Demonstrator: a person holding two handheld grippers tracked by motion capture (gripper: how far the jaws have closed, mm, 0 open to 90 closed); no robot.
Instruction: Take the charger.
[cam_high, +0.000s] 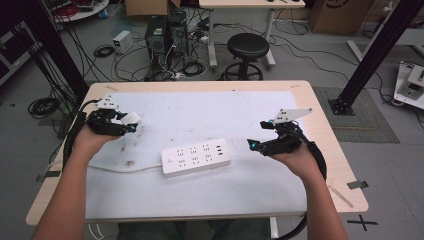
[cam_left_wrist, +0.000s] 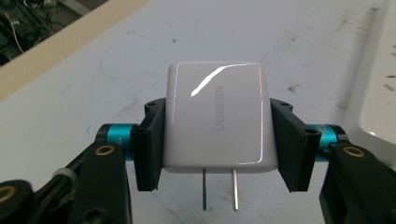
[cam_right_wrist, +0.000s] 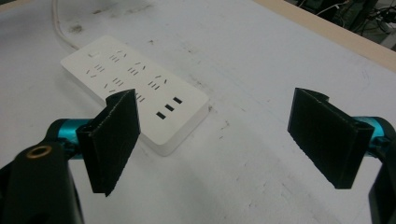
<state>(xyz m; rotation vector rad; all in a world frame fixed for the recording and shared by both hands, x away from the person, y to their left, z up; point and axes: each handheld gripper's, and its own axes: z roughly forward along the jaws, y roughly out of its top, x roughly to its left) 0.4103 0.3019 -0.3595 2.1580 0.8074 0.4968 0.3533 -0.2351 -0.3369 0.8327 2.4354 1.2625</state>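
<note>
My left gripper (cam_high: 125, 125) is at the table's left side, shut on a white UGREEN wall charger (cam_high: 131, 119). In the left gripper view both black pads clamp the charger (cam_left_wrist: 215, 116) by its sides, and its two metal prongs (cam_left_wrist: 219, 189) point back toward the camera. It hangs above the mat. A white power strip (cam_high: 196, 157) lies flat in the middle of the table with its sockets facing up. My right gripper (cam_high: 258, 135) hovers just right of the strip, open and holding nothing. The strip (cam_right_wrist: 135, 84) lies beyond its left pad (cam_right_wrist: 112, 140).
A white mat (cam_high: 200, 110) covers most of the wooden table (cam_high: 320, 125). The strip's white cord (cam_high: 125, 169) runs left toward the table edge. Beyond the table stand a black stool (cam_high: 247, 47), computer towers (cam_high: 162, 35), loose cables and black frame posts (cam_high: 372, 55).
</note>
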